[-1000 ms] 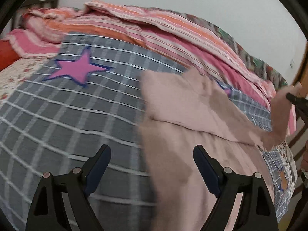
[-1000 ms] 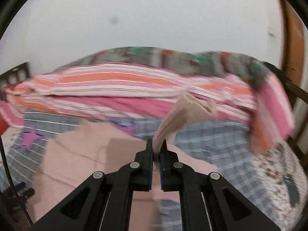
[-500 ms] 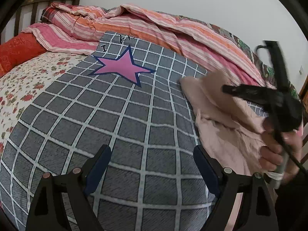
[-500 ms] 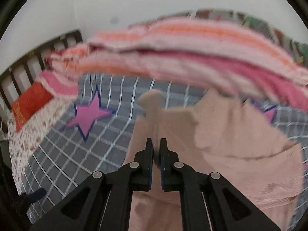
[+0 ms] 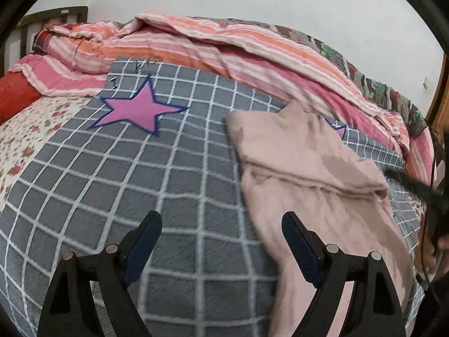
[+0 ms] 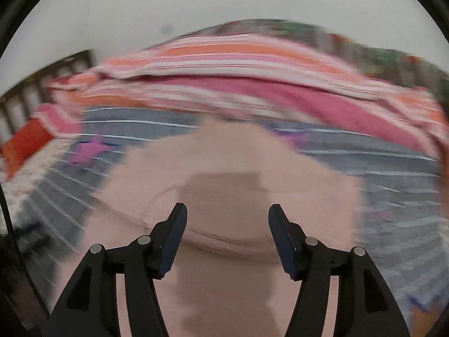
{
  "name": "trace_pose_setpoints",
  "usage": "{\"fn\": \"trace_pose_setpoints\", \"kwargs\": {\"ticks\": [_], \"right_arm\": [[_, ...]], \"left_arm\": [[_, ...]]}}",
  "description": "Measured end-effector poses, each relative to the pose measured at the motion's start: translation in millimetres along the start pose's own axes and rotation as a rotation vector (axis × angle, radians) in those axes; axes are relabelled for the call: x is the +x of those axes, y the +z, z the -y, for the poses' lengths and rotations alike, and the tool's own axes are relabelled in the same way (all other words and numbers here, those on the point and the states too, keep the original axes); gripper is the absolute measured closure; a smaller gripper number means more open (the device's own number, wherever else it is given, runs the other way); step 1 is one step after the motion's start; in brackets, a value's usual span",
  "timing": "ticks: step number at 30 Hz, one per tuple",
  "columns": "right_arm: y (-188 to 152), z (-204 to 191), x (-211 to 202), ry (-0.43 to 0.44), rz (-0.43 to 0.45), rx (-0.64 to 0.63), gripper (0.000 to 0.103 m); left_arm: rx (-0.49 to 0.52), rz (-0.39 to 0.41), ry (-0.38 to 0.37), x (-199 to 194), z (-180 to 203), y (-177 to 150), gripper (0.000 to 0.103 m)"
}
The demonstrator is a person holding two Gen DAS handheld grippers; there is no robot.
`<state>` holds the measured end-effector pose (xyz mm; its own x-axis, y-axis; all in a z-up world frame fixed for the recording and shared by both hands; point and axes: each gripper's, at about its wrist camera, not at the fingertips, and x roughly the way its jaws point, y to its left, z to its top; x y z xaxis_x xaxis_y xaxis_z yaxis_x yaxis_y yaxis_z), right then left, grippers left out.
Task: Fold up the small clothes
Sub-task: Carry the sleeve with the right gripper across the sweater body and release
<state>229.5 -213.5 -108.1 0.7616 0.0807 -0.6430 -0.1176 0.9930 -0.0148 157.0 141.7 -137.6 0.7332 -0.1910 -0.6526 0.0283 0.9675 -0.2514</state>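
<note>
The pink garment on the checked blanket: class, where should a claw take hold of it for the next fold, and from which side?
Grip the pink garment at its loose right-hand corner, coming in from the right: that raised, folded edge overhangs the checked blanket.

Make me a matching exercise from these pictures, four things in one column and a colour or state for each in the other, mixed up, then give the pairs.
Things:
1. garment
2. star patch
3. left tool
4. cushion by the headboard

Colours or states:
A. red
B. open, holding nothing
C. pale pink, lying on the checked blanket
D. magenta with a dark blue outline

Pairs: 1-C, 2-D, 3-B, 4-A
</note>
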Motion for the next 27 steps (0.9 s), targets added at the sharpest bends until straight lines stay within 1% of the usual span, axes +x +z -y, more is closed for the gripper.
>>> {"fn": "trace_pose_setpoints", "kwargs": {"ticks": [1,3,4,7,10,13,14,15,16,17,19,21,23,24,26,27], "right_arm": [[-12,25,-4,-0.059,-0.021,0.011,0.044],[-28,57,-1,-0.112,-0.078,0.041,0.044],[-38,74,5,-0.117,-0.113,0.071,0.044],[-48,99,25,-0.115,-0.189,0.126,0.045],[-49,108,40,-0.077,-0.199,0.174,0.048],[-40,102,57,-0.036,-0.193,0.196,0.055],[-35,106,61,-0.045,-0.195,0.201,0.066],[-34,111,62,-0.067,-0.193,0.207,0.071],[-33,118,61,-0.081,-0.187,0.229,0.067],[-34,128,60,-0.063,-0.182,0.274,0.062],[-39,137,61,-0.043,-0.197,0.303,0.062],[-39,135,59,-0.047,-0.206,0.264,0.062],[-37,132,47,-0.044,-0.201,0.222,0.062],[-36,131,39,-0.042,-0.181,0.201,0.061],[-34,129,15,-0.033,-0.102,0.178,0.053],[-32,129,9,-0.028,-0.076,0.179,0.051]], "left_arm": [[-0.006,0.004,-0.004,2,3,3,0.016],[-0.01,-0.001,-0.005,8,9,9,0.016],[-0.003,-0.014,0.006,14,13,13,0.016],[0.015,-0.023,0.037,21,23,20,0.016],[0.039,-0.029,0.059,25,32,25,0.016],[0.049,-0.033,0.069,31,39,29,0.016],[0.056,-0.038,0.077,34,42,30,0.016],[0.062,-0.041,0.083,37,44,31,0.016],[0.068,-0.042,0.085,39,46,32,0.016],[0.075,-0.042,0.085,43,48,33,0.016],[0.087,-0.044,0.085,50,52,35,0.016],[0.084,-0.056,0.078,62,56,40,0.016],[0.086,-0.068,0.061,71,60,45,0.016],[0.093,-0.073,0.059,76,63,47,0.017],[0.1,-0.071,0.056,86,67,53,0.018],[0.106,-0.07,0.059,91,69,56,0.018]]}}
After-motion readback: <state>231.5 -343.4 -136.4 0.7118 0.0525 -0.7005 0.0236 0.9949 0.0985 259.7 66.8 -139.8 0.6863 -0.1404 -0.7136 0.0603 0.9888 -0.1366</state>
